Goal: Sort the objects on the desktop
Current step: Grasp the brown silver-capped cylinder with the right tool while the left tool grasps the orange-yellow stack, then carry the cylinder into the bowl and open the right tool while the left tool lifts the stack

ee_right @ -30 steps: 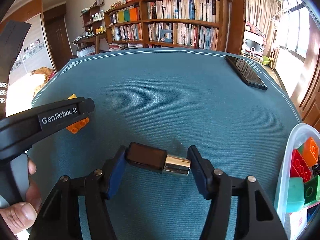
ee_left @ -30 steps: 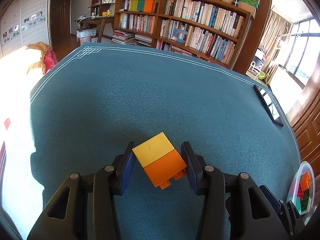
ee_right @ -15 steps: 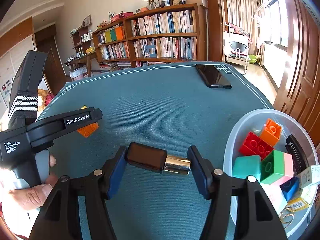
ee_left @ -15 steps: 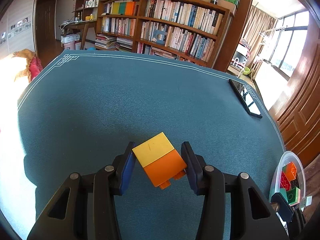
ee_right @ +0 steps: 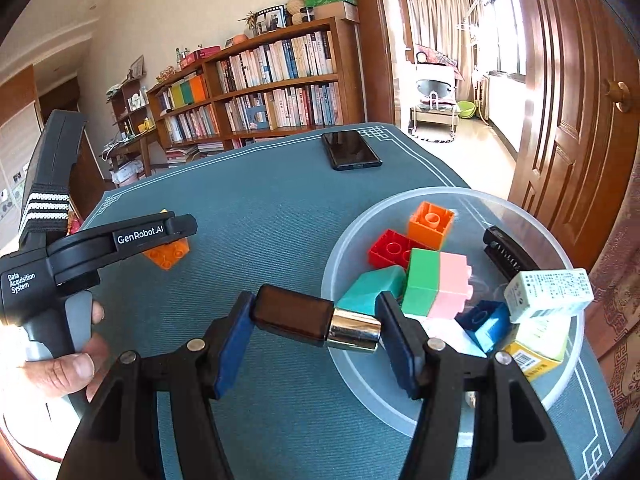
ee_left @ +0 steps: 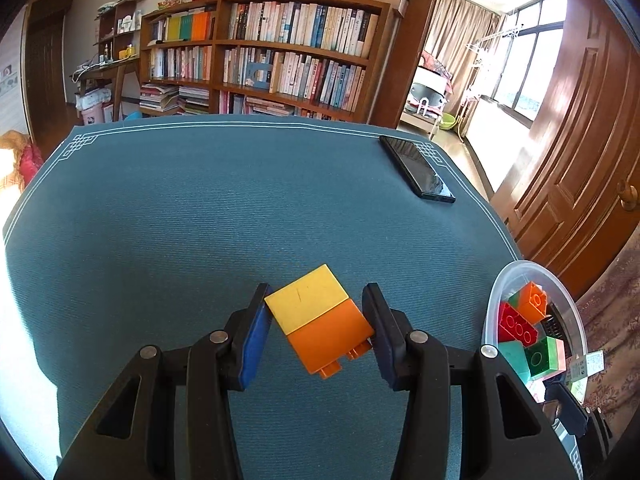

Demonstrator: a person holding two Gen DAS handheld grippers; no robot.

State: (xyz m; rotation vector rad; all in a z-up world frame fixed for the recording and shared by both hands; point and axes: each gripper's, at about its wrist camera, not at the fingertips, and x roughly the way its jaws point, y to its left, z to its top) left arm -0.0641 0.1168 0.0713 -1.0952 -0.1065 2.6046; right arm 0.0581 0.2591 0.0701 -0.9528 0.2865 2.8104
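Note:
My left gripper [ee_left: 318,322] is shut on a yellow-and-orange toy brick [ee_left: 320,318], held tilted above the teal tablecloth. In the right wrist view that same brick [ee_right: 166,254] peeks out under the left gripper's body, with a hand on its handle. My right gripper [ee_right: 316,324] is shut on a dark brown tube with a shiny metal cap [ee_right: 316,322], held crosswise at the near left rim of the clear plastic bowl [ee_right: 356,364]. The bowl [ee_left: 494,294] holds several coloured bricks, a black clip and small cartons.
A black phone [ee_right: 351,150] lies flat near the table's far right corner, also the phone [ee_left: 416,168] in the left wrist view. A bookshelf [ee_left: 260,52] stands beyond the table. A wooden door [ee_right: 576,92] is to the right, close to the bowl.
Both grippers have swung to the right with their objects still held. The bowl has come much further into both views, and the tube now hangs at its rim.

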